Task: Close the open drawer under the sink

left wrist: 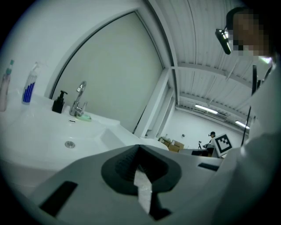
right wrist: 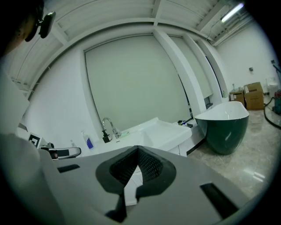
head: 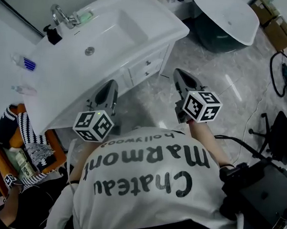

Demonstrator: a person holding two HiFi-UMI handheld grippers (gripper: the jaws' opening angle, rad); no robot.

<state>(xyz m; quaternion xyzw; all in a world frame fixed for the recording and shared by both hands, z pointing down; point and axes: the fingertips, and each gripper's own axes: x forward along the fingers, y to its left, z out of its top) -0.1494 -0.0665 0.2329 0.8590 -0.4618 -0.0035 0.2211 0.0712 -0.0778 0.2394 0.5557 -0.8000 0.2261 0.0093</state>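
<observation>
The white drawer (head: 148, 63) sits in the vanity front just below the sink (head: 110, 30), seemingly almost flush, though the steep angle blurs this. The left gripper (head: 110, 86) and right gripper (head: 180, 75) hover in front of the sink, both clenched on nothing.

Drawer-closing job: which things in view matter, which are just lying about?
Job: drawers under the sink, left gripper, right gripper.
Lying about: faucet, black dispenser, blue-striped bottle, bathtub, cardboard boxes.

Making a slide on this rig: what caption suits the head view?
Person stands at a white sink, left gripper and right gripper held out shut and empty, bathtub nearby.
</observation>
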